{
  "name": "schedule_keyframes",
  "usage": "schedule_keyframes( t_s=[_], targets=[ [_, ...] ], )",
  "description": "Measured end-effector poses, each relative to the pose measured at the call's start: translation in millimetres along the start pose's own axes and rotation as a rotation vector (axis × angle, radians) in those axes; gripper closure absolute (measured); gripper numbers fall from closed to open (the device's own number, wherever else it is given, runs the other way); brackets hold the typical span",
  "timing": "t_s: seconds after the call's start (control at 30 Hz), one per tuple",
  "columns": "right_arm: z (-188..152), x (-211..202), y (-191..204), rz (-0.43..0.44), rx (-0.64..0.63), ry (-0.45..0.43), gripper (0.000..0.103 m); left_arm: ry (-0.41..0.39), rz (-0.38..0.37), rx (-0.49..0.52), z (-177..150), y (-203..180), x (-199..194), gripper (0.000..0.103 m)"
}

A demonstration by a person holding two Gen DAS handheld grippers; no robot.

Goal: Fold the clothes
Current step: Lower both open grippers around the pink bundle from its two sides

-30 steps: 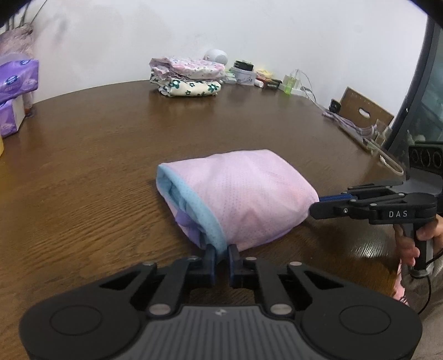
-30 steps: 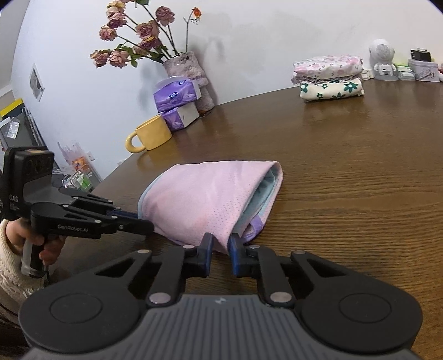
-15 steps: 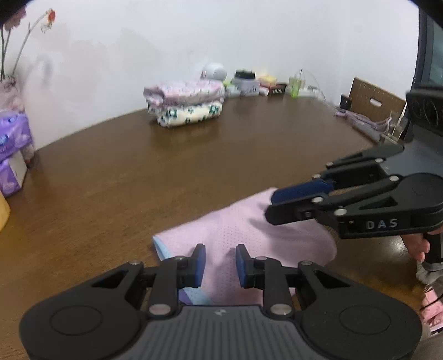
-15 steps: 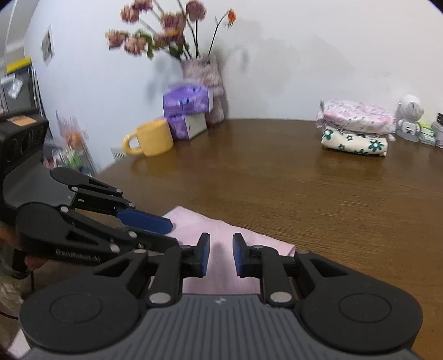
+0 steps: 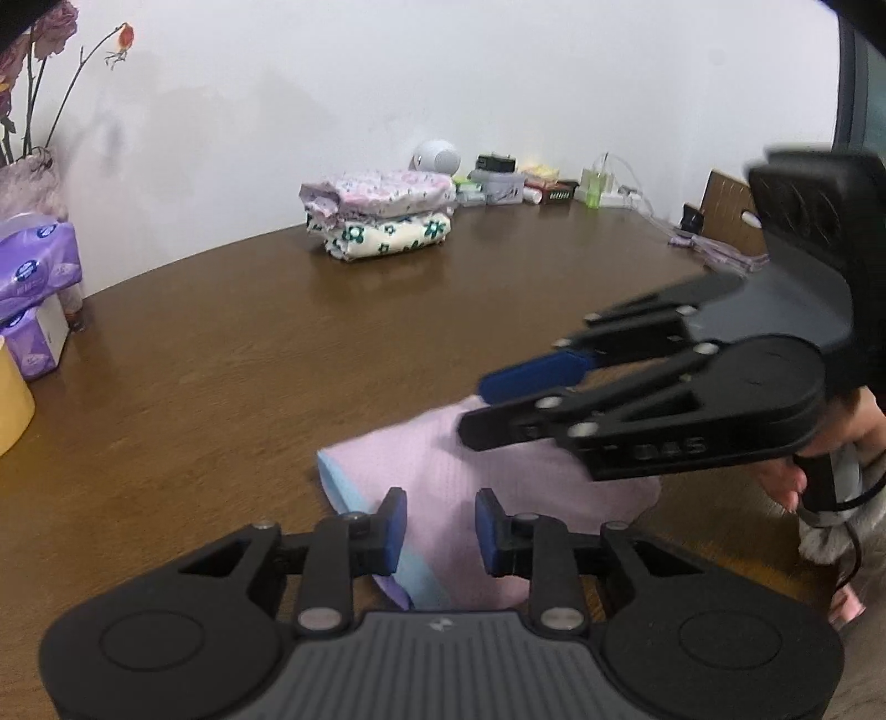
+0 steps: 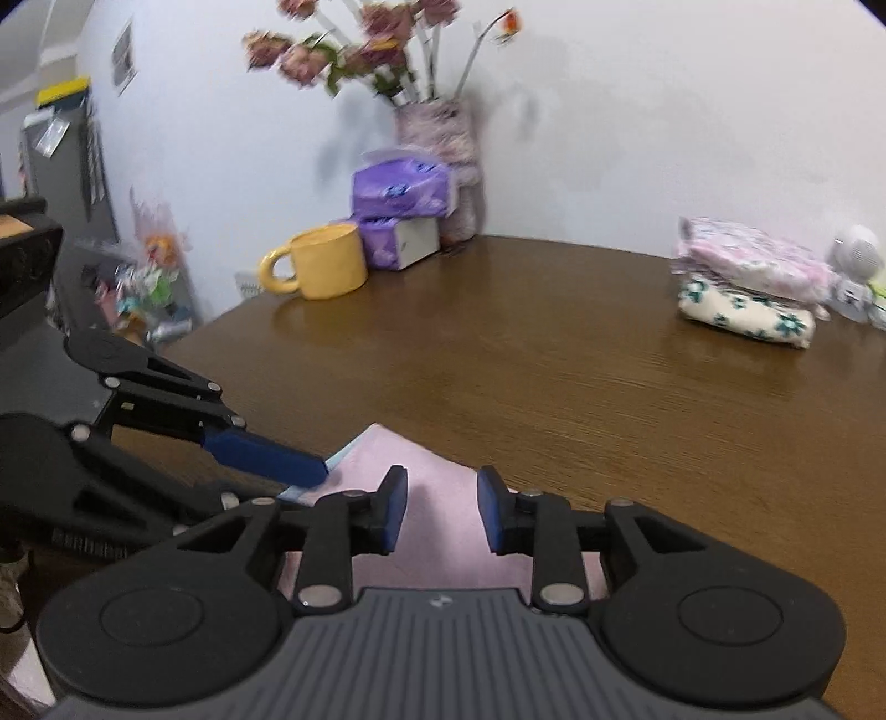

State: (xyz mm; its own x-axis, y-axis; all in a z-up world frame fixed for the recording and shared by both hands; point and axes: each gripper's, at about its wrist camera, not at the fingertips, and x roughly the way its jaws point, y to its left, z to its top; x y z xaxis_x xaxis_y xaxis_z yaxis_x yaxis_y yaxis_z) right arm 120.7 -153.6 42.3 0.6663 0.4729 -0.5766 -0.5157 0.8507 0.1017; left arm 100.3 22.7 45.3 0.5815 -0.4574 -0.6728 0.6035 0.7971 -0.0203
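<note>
Pink garment (image 6: 421,498) partly hidden behind gripper; flowers (image 6: 354,50) blurred.

Black linkage grippers, left gripper (image 5: 437,523) and right gripper (image 6: 441,512); blue pads (image 5: 394,529); silver pivot screws; ribbed grey housing.

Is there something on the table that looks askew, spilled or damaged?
Nothing stands out. The pink garment lies folded on the table, and the folded clothes at the back are stacked, only slightly unevenly.

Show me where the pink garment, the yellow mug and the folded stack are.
pink garment (image 5: 476,471): left wrist view, top surface.
yellow mug (image 6: 332,260): right wrist view, side wall.
folded stack (image 5: 387,221): left wrist view, front face.
</note>
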Motion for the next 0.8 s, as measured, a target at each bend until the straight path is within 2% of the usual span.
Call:
schedule_keyframes(
  t_s=[0.13,0.33,0.37,0.4,0.43,0.47,0.5,0.53,0.57,0.6,0.63,0.7,0.77,0.8],
  targets=[
    [-1.9,20.8,7.8,-0.011,-0.046,0.05,0.078,0.008,0.025,-0.003,-9.3,-4.9,4.0,0.081],
    [-5.4,15.9,6.5,-0.004,-0.034,0.026,0.077,-0.014,0.038,-0.052,-11.7,-4.0,-2.4,0.08],
    [-4.6,11.2,4.8,0.003,-0.022,0.013,0.077,-0.02,0.044,-0.06,-11.4,-4.2,-4.3,0.078],
    [-3.9,6.6,3.0,0.01,-0.009,-0.001,0.077,-0.028,0.047,-0.069,-11.4,-4.0,-6.5,0.072],
    [-3.4,2.8,1.6,0.01,-0.001,-0.01,0.074,-0.038,0.049,-0.08,-11.3,-3.8,-8.9,0.061],
    [-4.0,-2.2,-0.6,0.011,0.012,-0.019,0.064,-0.051,0.049,-0.093,-11.6,-3.7,-12.0,0.055],
    [-4.7,-6.7,-3.1,0.011,0.029,-0.025,0.056,-0.066,0.047,-0.108,-12.1,-3.6,-15.4,0.043],
    [-5.6,-10.9,-5.5,0.009,0.048,-0.03,0.042,-0.079,0.049,-0.125,-12.6,-3.5,-18.7,0.03],
    [-7.3,-15.3,-7.5,0.005,0.063,-0.033,0.033,-0.093,0.054,-0.143,-13.1,-3.4,-21.6,0.024],
    [-9.3,-20.4,-9.6,-0.001,0.078,-0.04,0.029,-0.108,0.061,-0.162,-13.6,-3.4,-24.3,0.014],
    [-11.3,-25.1,-12.0,-0.006,0.093,-0.045,0.022,-0.124,0.07,-0.179,-14.6,-4.0,-27.2,0.011],
    [-15.8,-33.8,-16.3,-0.016,0.119,-0.052,0.016,-0.146,0.092,-0.208,-17.7,-7.1,-32.6,0.009],
    [-22.5,-42.2,-20.3,-0.03,0.151,-0.059,0.001,-0.156,0.11,-0.231,-20.7,-11.3,-36.1,0.008],
    [-26.1,-45.3,-21.5,-0.033,0.164,-0.061,0.001,-0.161,0.115,-0.242,-22.3,-13.2,-37.8,0.007]
  ],
)
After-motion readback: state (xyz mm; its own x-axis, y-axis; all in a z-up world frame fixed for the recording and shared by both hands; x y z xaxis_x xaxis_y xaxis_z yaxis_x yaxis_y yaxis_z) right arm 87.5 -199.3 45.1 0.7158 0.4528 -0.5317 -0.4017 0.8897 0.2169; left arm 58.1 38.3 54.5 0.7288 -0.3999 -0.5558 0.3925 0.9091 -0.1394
